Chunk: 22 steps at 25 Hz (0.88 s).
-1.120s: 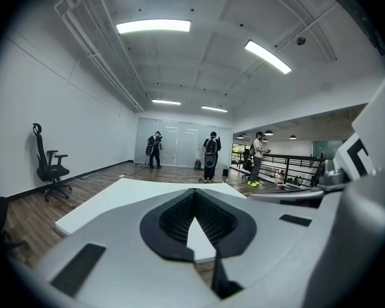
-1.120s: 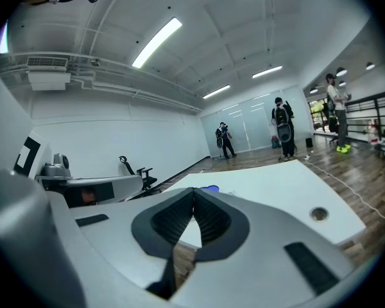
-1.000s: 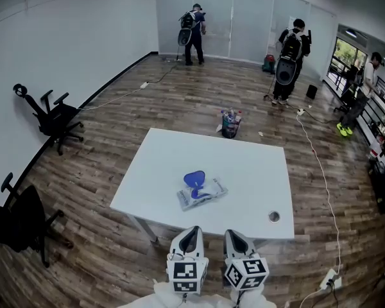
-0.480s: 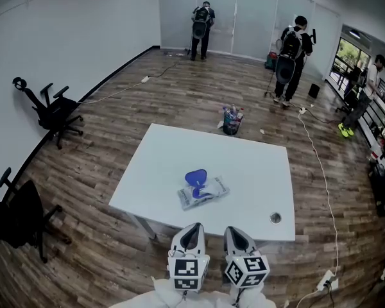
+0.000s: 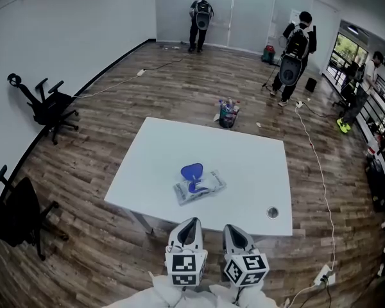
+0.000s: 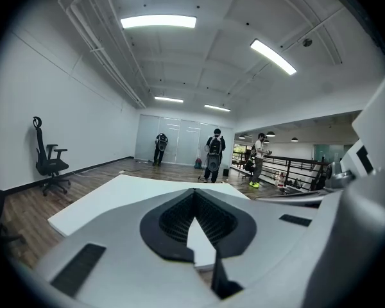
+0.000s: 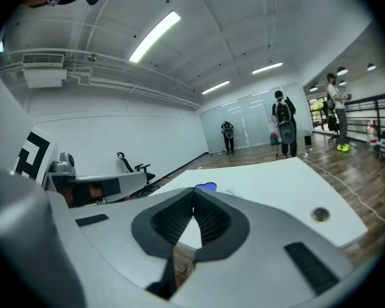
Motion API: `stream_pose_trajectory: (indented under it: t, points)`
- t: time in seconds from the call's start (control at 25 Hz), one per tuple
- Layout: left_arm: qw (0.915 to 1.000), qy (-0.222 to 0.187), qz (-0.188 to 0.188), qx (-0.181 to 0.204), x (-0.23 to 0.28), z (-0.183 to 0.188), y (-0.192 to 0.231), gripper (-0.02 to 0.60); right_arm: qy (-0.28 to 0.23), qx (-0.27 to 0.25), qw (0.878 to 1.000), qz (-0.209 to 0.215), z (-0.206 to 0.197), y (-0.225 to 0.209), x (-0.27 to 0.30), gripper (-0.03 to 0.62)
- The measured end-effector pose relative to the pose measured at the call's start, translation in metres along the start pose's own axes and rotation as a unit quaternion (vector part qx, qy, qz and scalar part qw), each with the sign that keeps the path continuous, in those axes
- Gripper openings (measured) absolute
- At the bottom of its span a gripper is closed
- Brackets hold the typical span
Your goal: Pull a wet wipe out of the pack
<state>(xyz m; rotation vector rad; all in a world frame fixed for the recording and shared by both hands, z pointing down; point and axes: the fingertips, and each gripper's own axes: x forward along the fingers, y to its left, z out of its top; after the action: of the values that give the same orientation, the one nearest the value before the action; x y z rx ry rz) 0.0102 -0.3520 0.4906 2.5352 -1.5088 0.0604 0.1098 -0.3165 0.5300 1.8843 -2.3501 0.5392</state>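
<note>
A wet wipe pack [image 5: 199, 188] lies near the middle of the white table [image 5: 154, 159], its blue lid [image 5: 192, 171] flipped up; the lid [image 7: 206, 187] also peeks over the jaws in the right gripper view. My left gripper [image 5: 188, 225] and right gripper [image 5: 233, 230] hang side by side just off the table's near edge, well short of the pack. Both have their jaws closed tip to tip with nothing between them, as the left gripper [image 6: 193, 191] and right gripper [image 7: 194, 190] show in their own views.
A round cable hole [image 5: 273, 212] sits at the table's near right corner. A bucket of bottles [image 5: 227, 115] stands on the floor beyond the table. Office chairs [image 5: 48, 110] line the left wall. Three people [image 5: 295, 50] stand far off. A cable [image 5: 321, 165] runs along the floor on the right.
The head view has shifted slightly, so the table sits a little lower left in the picture. The far person by the glass wall has stepped rightwards. Both grippers stay put.
</note>
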Motion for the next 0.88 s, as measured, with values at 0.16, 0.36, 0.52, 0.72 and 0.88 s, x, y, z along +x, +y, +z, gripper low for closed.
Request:
stream_pose_trajectory:
  t: [0.16,0.36,0.52,0.72,0.88]
  points:
    - [0.9999,0.007,0.006,-0.010,0.000,-0.007,-0.003,-0.002,0.006,0.000,1.000,0.006,-0.003,-0.001,-0.001,0.009]
    - [0.9999,0.010,0.005,-0.003,-0.003,-0.001,-0.008,-0.002,0.005,-0.003,1.000,0.015,0.003,0.000,-0.001,0.009]
    - [0.9999,0.009,0.011,-0.006,-0.003,0.001,-0.009,-0.002,0.009,-0.013,1.000,0.018,0.003,-0.003,0.005,0.009]
    - [0.9997,0.014,0.020,-0.004,-0.007,-0.003,-0.009,-0.002,0.000,-0.028,1.000,0.005,0.002,-0.014,0.021,0.009]
    - [0.9995,0.014,0.028,-0.001,-0.011,-0.004,-0.005,-0.001,-0.003,-0.032,0.999,0.031,0.004,-0.012,0.043,0.011]
